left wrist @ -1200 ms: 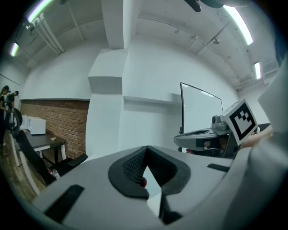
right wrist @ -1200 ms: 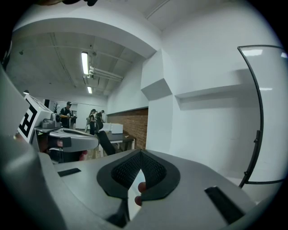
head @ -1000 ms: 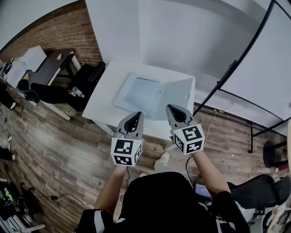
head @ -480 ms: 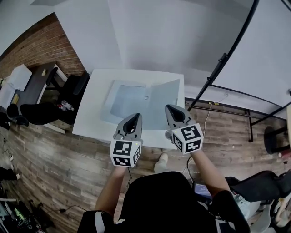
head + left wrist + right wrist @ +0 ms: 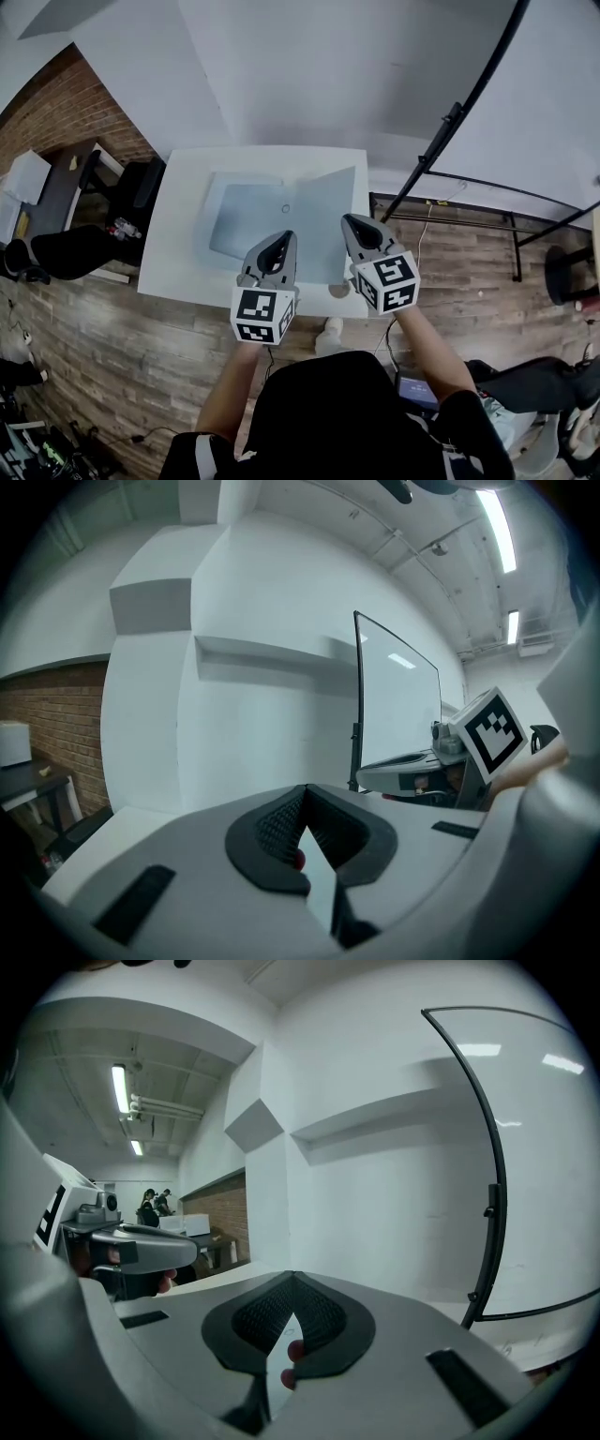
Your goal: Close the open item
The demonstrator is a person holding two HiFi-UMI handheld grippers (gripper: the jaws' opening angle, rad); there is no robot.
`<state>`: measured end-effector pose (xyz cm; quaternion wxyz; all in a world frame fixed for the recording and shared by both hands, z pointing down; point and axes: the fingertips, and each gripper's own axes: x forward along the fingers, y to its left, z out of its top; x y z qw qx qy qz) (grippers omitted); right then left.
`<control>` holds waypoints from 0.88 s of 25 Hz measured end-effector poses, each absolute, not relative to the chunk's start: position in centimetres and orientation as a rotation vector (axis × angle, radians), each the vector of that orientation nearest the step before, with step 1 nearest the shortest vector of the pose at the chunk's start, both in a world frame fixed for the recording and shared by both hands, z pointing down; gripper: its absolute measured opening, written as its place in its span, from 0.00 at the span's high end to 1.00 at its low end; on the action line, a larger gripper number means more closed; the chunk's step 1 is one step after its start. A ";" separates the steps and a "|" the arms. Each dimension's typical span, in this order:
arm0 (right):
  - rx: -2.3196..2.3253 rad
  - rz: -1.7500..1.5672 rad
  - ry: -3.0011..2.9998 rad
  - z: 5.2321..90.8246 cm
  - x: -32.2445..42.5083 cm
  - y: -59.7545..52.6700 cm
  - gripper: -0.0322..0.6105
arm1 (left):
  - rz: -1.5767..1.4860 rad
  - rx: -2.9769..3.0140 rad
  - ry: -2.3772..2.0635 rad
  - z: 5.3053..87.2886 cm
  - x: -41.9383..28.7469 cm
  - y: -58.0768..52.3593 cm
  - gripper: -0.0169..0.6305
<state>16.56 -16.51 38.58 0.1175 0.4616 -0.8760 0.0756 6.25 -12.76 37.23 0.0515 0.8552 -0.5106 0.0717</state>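
A flat grey hinged item (image 5: 253, 220), like a laptop or folder, lies open on the white table (image 5: 178, 253), with its right panel (image 5: 330, 217) raised at an angle. My left gripper (image 5: 279, 240) hovers over the item's near edge, jaws closed together with nothing in them. My right gripper (image 5: 352, 223) hangs over the raised panel's near corner, also shut and empty. In the left gripper view the left gripper (image 5: 302, 810) points at a white wall, and the right gripper's marker cube (image 5: 489, 731) shows beside it. The right gripper (image 5: 292, 1299) faces the same wall in its own view.
A black metal frame (image 5: 459, 112) stands right of the table against the white wall. Black chairs (image 5: 131, 187) and a dark desk (image 5: 56, 187) are at the left by a brick wall. Wood floor (image 5: 122, 337) surrounds the table.
The table and open item have slid left and closer in the head view as the person stepped up. Both grippers keep their pose and stay shut.
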 end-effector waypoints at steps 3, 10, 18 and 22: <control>1.350 0.238 -2.558 39.3 17.9 -17.9 0.89 | 0.236 2.600 -1.557 37.5 7.1 -14.0 0.96; 1.310 0.244 -2.535 41.3 20.4 -21.2 0.89 | 0.295 2.590 -1.559 38.8 9.3 -17.4 0.96; 1.224 0.278 -2.495 45.4 21.3 -23.1 0.89 | 0.353 2.514 -1.598 41.0 10.0 -18.9 0.96; 1.217 0.293 -2.466 46.9 21.4 -23.5 0.89 | 0.371 2.495 -1.599 41.8 9.4 -19.1 0.96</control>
